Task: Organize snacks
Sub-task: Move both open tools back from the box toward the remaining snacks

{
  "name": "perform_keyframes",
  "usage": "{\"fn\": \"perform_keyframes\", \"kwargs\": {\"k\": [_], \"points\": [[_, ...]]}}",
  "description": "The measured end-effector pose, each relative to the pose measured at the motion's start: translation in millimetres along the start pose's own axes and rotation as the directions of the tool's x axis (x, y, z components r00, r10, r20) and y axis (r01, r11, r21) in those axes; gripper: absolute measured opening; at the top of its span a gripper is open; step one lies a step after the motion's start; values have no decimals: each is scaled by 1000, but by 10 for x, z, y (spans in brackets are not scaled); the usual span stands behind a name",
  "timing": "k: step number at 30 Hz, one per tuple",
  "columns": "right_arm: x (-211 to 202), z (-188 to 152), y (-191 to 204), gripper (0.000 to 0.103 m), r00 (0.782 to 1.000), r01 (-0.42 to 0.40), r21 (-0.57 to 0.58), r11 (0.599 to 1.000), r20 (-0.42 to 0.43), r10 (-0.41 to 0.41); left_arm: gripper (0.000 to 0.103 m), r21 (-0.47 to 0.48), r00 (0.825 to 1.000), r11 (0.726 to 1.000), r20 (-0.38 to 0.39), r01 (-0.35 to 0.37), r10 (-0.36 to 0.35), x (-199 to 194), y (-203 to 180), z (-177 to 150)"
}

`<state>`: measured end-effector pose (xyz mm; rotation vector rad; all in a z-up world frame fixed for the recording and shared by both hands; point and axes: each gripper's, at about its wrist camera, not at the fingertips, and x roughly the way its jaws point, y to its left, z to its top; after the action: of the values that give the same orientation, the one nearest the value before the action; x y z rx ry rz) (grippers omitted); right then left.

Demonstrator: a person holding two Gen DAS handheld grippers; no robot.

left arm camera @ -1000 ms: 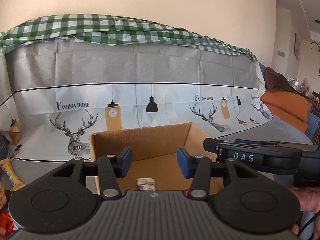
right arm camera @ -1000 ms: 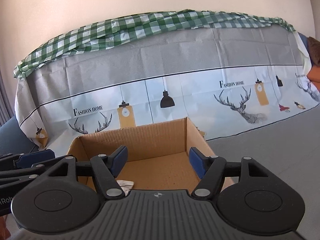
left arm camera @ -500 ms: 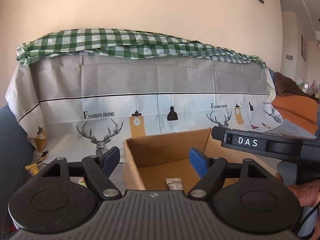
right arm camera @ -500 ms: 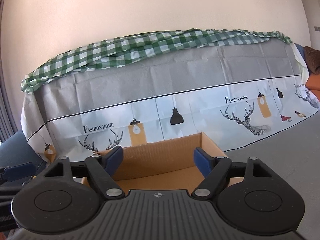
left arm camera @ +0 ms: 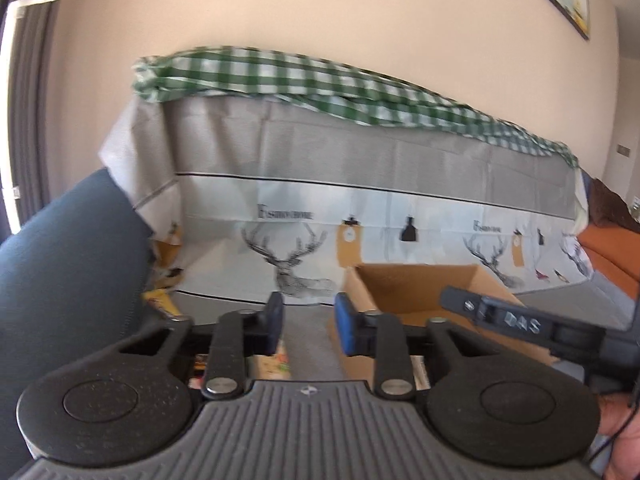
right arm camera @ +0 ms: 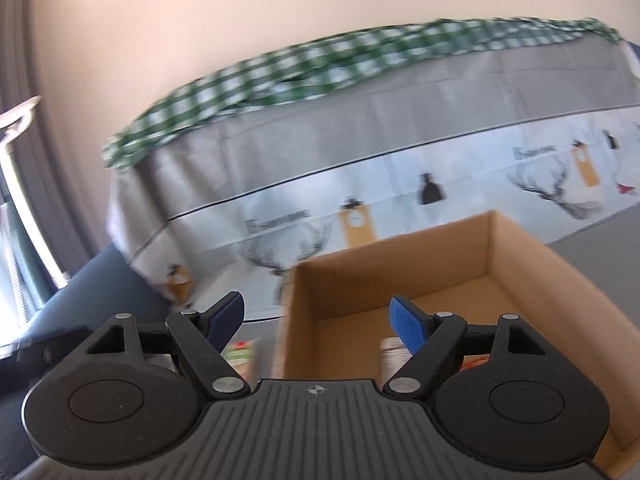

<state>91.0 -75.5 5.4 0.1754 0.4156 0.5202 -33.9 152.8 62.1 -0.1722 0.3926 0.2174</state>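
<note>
Snacks: one packet [right arm camera: 394,354] lies on the floor of the open cardboard box [right arm camera: 496,248], partly hidden behind the right tool [right arm camera: 318,314]; a second, green-and-red packet [right arm camera: 240,354] lies outside the box, just beside its left wall, on the grey covered surface [left arm camera: 312,340]. Further packets [left arm camera: 276,362] show under the left tool [left arm camera: 308,322], to the left of the box; more yellow wrappers [left arm camera: 160,296] sit against the dark blue cushion [left arm camera: 68,264]. Left tool: blue pads drawn close together and closing, nothing between them, aimed at the gap left of the box. Right tool: pads spread wide, empty, straddling the box's left wall. It also appears at the right of the left wrist view, a hand [left arm camera: 618,436] behind it. Background: a deer-print cloth [left arm camera: 360,208] topped by a green checked cloth [left arm camera: 280,76]. Both views are motion-blurred.
</note>
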Motion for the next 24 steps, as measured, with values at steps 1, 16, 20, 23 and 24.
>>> {"fn": "perform_keyframes", "kwargs": {"k": [1,16,20,23,24], "points": [[-2,-9,68,81,1000,-21,-13,1000,-2,21,25,-8,1000,1000,9,-25,25,-12,114,37],[494,-360,848,42,960,-244,-73,967,-162,229,25,-411,945,863,-258,-295,200,469,1387,-297],[708,-464,944,42,958,-223,-76,972,-201,204,25,-366,927,873,-308,-324,214,649,1337,-360],[880,-526,939,45,957,-193,-65,979,-235,173,26,-271,913,899,-317,-345,256,777,1236,-359],[939,-541,941,47,957,-180,-63,982,-243,160,27,-229,909,907,-313,-354,275,823,1187,-357]]}}
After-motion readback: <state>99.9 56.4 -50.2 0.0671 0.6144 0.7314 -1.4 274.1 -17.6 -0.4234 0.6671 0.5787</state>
